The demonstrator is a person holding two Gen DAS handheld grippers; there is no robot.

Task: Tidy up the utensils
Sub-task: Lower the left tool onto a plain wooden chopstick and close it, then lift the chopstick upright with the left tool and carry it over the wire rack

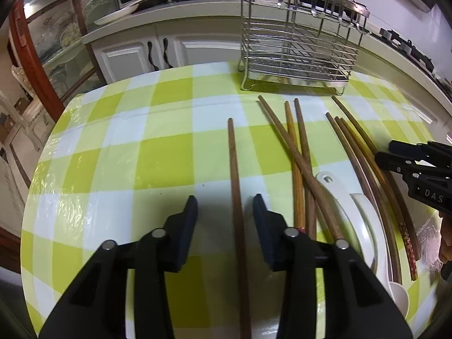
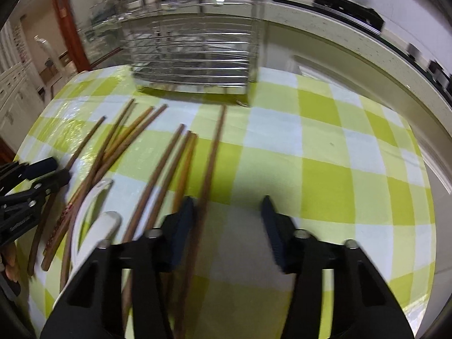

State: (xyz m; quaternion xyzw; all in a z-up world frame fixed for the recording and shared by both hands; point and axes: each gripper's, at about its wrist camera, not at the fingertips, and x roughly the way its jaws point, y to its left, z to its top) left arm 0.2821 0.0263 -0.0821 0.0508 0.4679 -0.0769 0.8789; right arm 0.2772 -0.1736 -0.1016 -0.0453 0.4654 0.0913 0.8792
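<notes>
Several wooden chopsticks lie on the green-checked tablecloth (image 1: 169, 155). My left gripper (image 1: 225, 207) is open low over the cloth, and a single brown chopstick (image 1: 236, 186) lies between its fingers, touching neither. To its right lie a crossed bunch of chopsticks (image 1: 299, 152), two white spoons (image 1: 347, 206) and more chopsticks (image 1: 367, 163). My right gripper (image 2: 227, 206) is open; a long chopstick (image 2: 212, 152) lies just inside its left finger (image 2: 183, 217). A wire utensil rack (image 1: 299, 48) stands at the back; it is also in the right wrist view (image 2: 195, 56).
The right gripper shows at the right edge of the left wrist view (image 1: 418, 169), and the left gripper at the left edge of the right wrist view (image 2: 28, 189). White cabinets (image 1: 135, 56) and a counter (image 1: 175, 8) with a pot lie beyond the table's far edge.
</notes>
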